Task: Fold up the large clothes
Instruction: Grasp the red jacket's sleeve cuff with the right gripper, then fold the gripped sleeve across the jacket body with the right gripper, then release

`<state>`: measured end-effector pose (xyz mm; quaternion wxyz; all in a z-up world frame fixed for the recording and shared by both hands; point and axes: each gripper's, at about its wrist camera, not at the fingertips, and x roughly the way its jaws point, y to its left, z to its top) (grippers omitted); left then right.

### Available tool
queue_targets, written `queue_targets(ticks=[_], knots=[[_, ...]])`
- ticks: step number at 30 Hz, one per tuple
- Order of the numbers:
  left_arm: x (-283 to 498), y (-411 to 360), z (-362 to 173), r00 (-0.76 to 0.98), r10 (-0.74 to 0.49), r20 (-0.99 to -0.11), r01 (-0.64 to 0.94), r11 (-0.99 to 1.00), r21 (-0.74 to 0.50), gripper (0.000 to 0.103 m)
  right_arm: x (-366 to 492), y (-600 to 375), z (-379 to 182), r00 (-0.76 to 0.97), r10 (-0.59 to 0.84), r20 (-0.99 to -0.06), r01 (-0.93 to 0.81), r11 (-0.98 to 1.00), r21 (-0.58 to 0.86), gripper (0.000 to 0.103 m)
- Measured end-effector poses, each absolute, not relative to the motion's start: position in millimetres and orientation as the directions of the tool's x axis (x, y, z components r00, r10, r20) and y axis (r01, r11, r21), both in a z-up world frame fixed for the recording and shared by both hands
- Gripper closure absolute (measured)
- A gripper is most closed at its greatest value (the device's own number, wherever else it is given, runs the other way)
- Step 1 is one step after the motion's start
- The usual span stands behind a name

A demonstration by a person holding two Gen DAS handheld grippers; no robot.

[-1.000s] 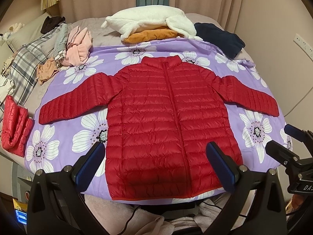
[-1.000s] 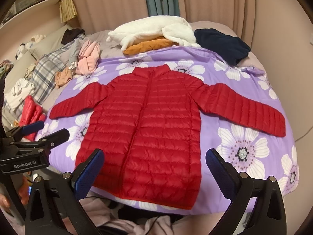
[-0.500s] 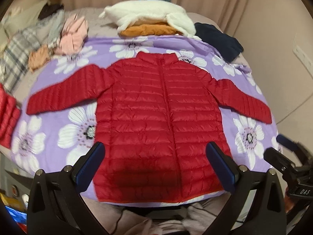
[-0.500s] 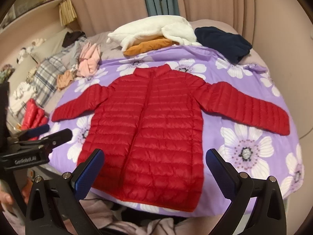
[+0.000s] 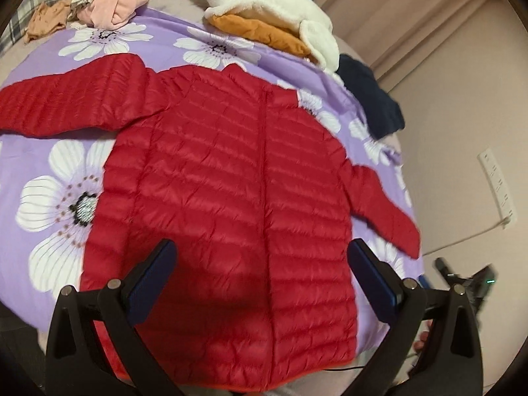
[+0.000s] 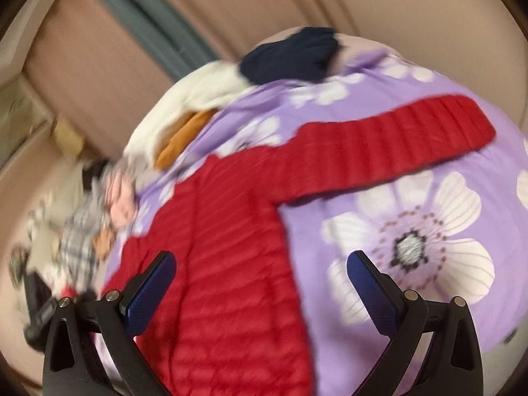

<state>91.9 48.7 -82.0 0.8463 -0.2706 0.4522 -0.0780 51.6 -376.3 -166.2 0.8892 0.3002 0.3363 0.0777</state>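
A red quilted puffer jacket (image 5: 231, 181) lies flat and zipped on a purple flowered sheet (image 5: 59, 178), both sleeves spread out. My left gripper (image 5: 260, 277) is open and empty, held above the jacket's lower body near the hem. My right gripper (image 6: 260, 280) is open and empty above the jacket's right side (image 6: 224, 264), below the outstretched right sleeve (image 6: 379, 145). The right wrist view is blurred and tilted. The right gripper's body shows at the left view's right edge (image 5: 468, 280).
A white fleece (image 5: 264, 3) over an orange garment (image 5: 260, 33), a navy garment (image 5: 369, 99) and a pile of pink and plaid clothes (image 5: 112, 0) lie at the bed's far side. A wall with a socket strip (image 5: 498, 188) stands to the right.
Both grippers have moved forward and lower over the jacket. The left view now looks down on the body and has turned left. The right view has tilted and swung toward the right sleeve.
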Motion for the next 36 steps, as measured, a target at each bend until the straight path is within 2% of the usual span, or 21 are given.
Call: queue_targets(ticks=[3,6,10,16,20,21,22,23,25,26,28,31,36], knots=[[102.4,57.1,-82.7,0.591,-0.452,-0.668,-0.084,0.789,-0.608,0.0,67.6,-414.7,-189.7,0.77,0.285,-0.571,0.175,0.766,0.618,0.001],[108.7,59.4,-80.6,0.627,-0.443,-0.64,-0.062,0.791,-0.608,0.0,84.0,-456.5,-212.5,0.783,0.244,-0.571,0.269,0.696,0.666,0.001],[123.2,63.0,-86.2,0.605,-0.436,-0.666,-0.08,0.799,-0.596,0.0,105.7,-499.0,-232.2,0.795,0.196,-0.573,0.354,0.618,0.702,0.001],[136.0,66.1,-96.1,0.566,-0.438,-0.698,-0.113,0.798,-0.592,0.0,130.3,-531.5,-254.4,0.823,0.192,-0.535,0.377,0.521,0.766,0.001],[139.7,67.7,-96.4,0.561,-0.409,-0.72,-0.126,0.817,-0.563,0.0,133.4,-540.8,-258.7,0.855,0.141,-0.5,0.382,0.481,0.789,0.002],[139.6,69.4,-96.5,0.561,-0.407,-0.721,-0.129,0.817,-0.561,0.0,134.8,-541.8,-258.1,0.856,0.129,-0.501,0.388,0.48,0.787,0.009],[140.6,71.0,-96.7,0.562,-0.402,-0.723,-0.133,0.818,-0.559,0.0,136.2,-543.6,-257.0,0.854,0.117,-0.507,0.397,0.484,0.78,0.025],[140.5,72.9,-96.9,0.563,-0.394,-0.727,-0.14,0.821,-0.554,0.0,138.3,-544.5,-256.6,0.844,0.105,-0.526,0.416,0.491,0.765,0.035],[138.7,79.4,-98.1,0.566,-0.382,-0.73,-0.155,0.821,-0.549,0.0,143.5,-546.4,-255.8,0.823,0.084,-0.562,0.449,0.511,0.733,0.063],[138.6,80.8,-98.3,0.568,-0.378,-0.731,-0.159,0.821,-0.548,0.0,144.3,-546.2,-253.3,0.817,0.071,-0.572,0.457,0.524,0.719,0.068],[135.6,88.1,-99.5,0.576,-0.369,-0.729,-0.171,0.818,-0.549,0.0,143.7,-541.6,-241.2,0.826,0.045,-0.561,0.446,0.557,0.701,0.086],[128.9,101.4,-101.9,0.592,-0.367,-0.718,-0.188,0.803,-0.566,0.0,143.2,-525.2,-206.1,0.847,-0.019,-0.532,0.415,0.649,0.638,0.09],[117.8,125.3,-109.9,0.601,-0.304,-0.739,-0.273,0.791,-0.548,0.0,148.4,-467.3,-123.1,0.891,-0.05,-0.451,0.285,0.834,0.472,0.091]])
